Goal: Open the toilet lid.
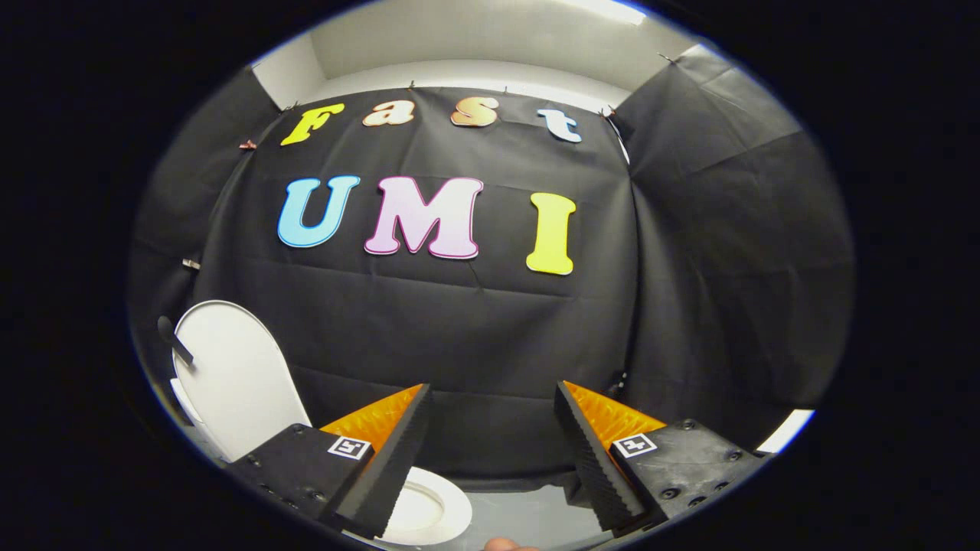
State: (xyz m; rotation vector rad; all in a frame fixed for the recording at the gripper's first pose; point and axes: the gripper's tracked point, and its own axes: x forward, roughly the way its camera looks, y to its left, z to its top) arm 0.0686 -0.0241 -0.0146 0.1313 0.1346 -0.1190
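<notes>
My one view rides on the hand-held gripper [490,405], looking forward along its spread fingers at the booth's back wall [459,329], seemingly near, with the toilet [425,509] low beneath them.

No readable text, square coded markers on tongs [490,402]
</notes>
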